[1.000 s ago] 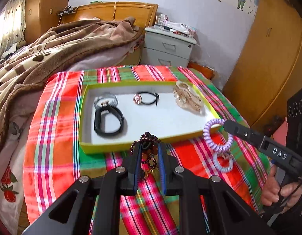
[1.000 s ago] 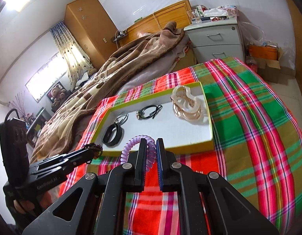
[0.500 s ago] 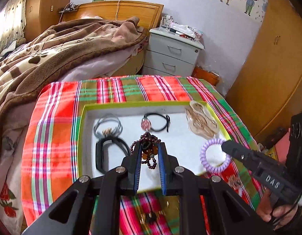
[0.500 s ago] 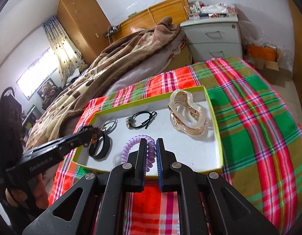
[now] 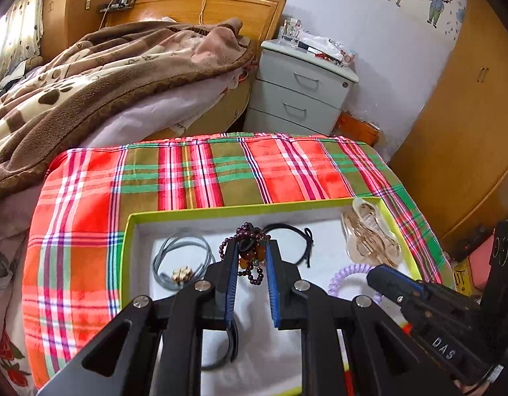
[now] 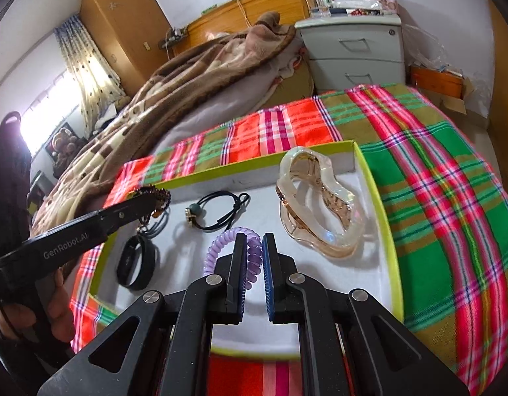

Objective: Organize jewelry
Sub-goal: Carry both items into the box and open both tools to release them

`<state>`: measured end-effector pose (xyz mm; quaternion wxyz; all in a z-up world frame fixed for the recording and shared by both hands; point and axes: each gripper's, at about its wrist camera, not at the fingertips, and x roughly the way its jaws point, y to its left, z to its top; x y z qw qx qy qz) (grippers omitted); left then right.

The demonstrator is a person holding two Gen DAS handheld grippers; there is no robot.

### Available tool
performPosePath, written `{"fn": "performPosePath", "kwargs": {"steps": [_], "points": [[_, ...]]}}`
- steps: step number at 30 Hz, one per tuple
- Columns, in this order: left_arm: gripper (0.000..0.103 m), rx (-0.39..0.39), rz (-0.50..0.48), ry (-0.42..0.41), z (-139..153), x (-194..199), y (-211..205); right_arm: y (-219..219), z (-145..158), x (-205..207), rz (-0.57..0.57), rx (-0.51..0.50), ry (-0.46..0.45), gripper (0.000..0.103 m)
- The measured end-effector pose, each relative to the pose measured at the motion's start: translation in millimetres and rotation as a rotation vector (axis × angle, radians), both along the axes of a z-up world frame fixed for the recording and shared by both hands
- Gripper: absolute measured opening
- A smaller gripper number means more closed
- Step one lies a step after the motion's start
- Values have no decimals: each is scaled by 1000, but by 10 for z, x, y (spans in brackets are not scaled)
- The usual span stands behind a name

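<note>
The left gripper [image 5: 250, 257] pinches a dark bead bracelet [image 5: 245, 247], its loops hanging between the blue pads above a white tray [image 5: 221, 213] with a lime rim. Left of the gripper lies a grey cord [image 5: 179, 257] with a gold charm. Just beyond its tips to the right lies a black hair tie [image 5: 297, 239]; further right, a clear claw clip [image 5: 369, 241]. The right gripper [image 5: 374, 275] reaches in from the lower right, clamped on a purple coil tie [image 5: 344, 275]. A plaid cloth [image 5: 204, 171] lies under the tray.
</note>
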<state>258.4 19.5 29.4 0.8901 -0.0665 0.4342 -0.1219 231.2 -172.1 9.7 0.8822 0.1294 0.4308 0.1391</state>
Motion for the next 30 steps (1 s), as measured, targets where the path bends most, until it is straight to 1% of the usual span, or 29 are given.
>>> {"fn": "performPosePath", "kwargs": {"steps": [4,10,17,25,30], "points": [[17,-13,7,7,-48,109,15,37,-45,73,4,-9,19,9],[17,-14,2,22,-128,236,16,86,-73,118,2,-47,17,9],[17,-11,0,46,-222,273,-16,117,-107,147,-4,-95,13,10],[17,7,-2,47,-243,278,-43,122,-119,174,-1,-108,18,10],[18,2,-6,54,-243,282,-51,124,-123,186,-3,-121,20,10]]}}
